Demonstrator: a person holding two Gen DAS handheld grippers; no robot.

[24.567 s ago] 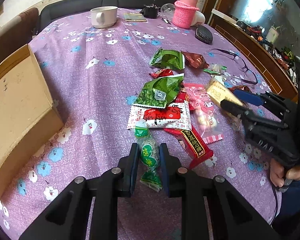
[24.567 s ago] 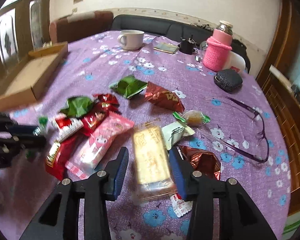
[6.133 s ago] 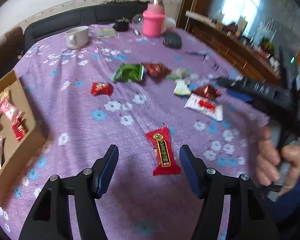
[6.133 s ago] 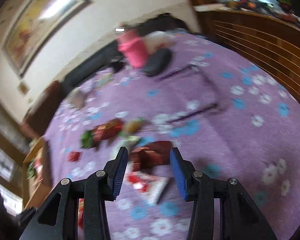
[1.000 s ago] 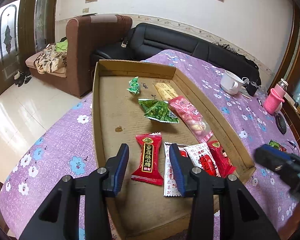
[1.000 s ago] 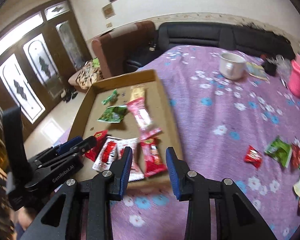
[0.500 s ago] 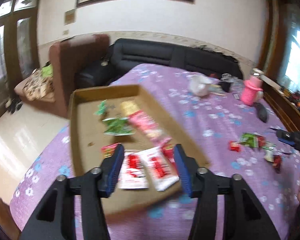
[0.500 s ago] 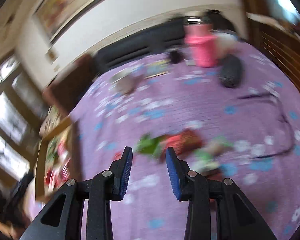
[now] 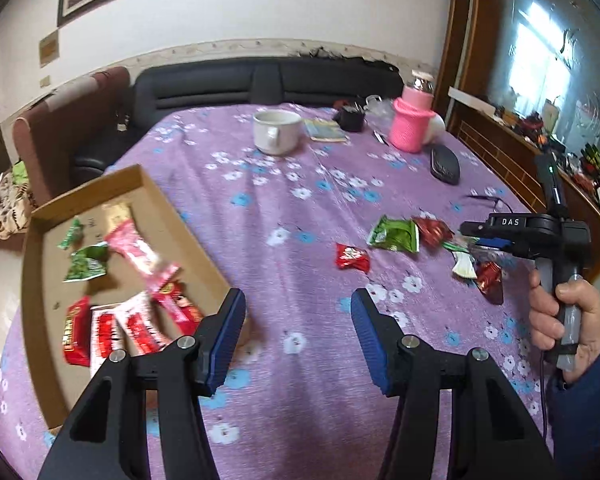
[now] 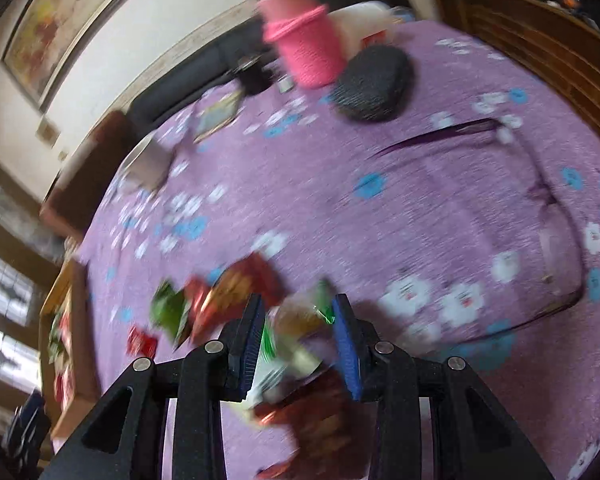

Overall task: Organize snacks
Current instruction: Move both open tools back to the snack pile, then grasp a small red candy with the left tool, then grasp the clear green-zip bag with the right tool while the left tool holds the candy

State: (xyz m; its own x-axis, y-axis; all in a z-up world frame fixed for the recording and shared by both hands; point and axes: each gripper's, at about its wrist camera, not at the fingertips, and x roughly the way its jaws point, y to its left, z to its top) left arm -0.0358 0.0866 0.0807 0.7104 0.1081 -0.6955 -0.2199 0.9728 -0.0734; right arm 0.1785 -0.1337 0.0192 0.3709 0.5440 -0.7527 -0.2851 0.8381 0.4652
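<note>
My left gripper stands open and empty over the purple flowered tablecloth, just right of the cardboard tray. Several snack packets lie in the tray. Loose snacks lie to the right: a small red packet, a green packet, a dark red packet and a white-green packet. My right gripper, held by a hand, hovers low over that pile. In the blurred right wrist view the right gripper is open around a yellowish candy with green ends, pads not pressing on it.
A white mug, a pink bottle, a black case and purple glasses lie at the far side of the table. A black sofa and a brown armchair stand behind, a wooden cabinet at the right.
The left gripper swung right, away from over the tray, and its jaws widened. The right gripper swung from the tray side to the loose snack pile and came down over the candy.
</note>
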